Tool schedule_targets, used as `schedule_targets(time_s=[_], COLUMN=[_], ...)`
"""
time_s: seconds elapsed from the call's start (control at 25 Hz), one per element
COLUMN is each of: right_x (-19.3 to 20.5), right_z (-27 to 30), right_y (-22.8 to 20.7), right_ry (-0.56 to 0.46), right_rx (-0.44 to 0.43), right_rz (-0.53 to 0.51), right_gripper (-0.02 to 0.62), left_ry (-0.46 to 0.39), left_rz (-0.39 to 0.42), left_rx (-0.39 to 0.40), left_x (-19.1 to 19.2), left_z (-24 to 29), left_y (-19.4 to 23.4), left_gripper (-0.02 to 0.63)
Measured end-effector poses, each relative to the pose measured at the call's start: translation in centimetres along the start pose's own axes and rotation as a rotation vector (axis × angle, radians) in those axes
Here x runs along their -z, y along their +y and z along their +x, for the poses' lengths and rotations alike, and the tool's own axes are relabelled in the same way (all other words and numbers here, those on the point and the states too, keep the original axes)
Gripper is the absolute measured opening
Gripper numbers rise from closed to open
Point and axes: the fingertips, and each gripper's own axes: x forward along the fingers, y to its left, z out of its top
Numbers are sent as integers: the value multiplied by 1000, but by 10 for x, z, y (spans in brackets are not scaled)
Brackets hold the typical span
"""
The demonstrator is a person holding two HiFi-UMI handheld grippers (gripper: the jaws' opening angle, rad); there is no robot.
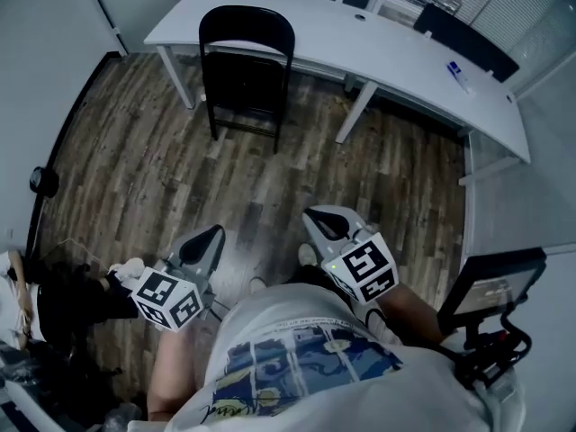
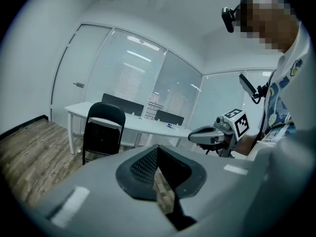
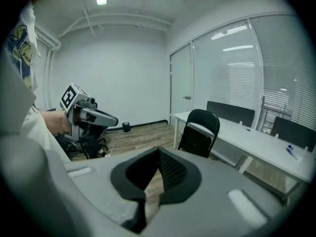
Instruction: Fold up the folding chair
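Note:
A black folding chair (image 1: 246,70) stands unfolded on the wood floor against the white desk (image 1: 306,34), its back toward me. It also shows in the left gripper view, chair (image 2: 102,132), and in the right gripper view, chair (image 3: 199,133). Both grippers are held close to my body, well short of the chair. My left gripper (image 1: 214,235) is shut with nothing in it, its jaws closed together (image 2: 158,154). My right gripper (image 1: 317,216) is likewise shut and empty, jaws together (image 3: 158,158). Each gripper sees the other: right gripper (image 2: 197,135), left gripper (image 3: 111,120).
The long white desk runs along glass partitions, with a small blue-and-white item (image 1: 458,74) on it. A monitor on a stand (image 1: 490,286) is at my right. Dark bags and gear (image 1: 54,304) lie at my left. A small black round object (image 1: 42,181) sits by the left wall.

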Motion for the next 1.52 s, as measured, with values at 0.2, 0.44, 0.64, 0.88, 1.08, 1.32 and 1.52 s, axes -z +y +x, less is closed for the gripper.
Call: schedule_targets(time_s=[0.2,0.44,0.64,0.88,1.08,1.32,1.52], right_x=[6,13,16,19,21,20,20], right_z=[-22,-37,-37,-42,-44,-45,-43], right_y=[52,83,81,74,69,68,70], right_ry=[-11,0,3,5,3,9,9], right_rx=[38,39,40,61,77,84,79], right_rz=[23,21,23,21,18,10,9], right_gripper=[3,3,3,3,3,3,3], left_ry=[25,34,42,51,47,49,48], left_rz=[20,25,37,36,49,32,28], left_rx=[57,86,111,134,144,143,137], left_x=[19,27,29,35,31,34,34], left_z=[-35,-52,-45,-38,-36,-37,-39], left_y=[-10,-25,-31,-34,-37,-35,-33], left_gripper=[2,2,2,2,2,2,2])
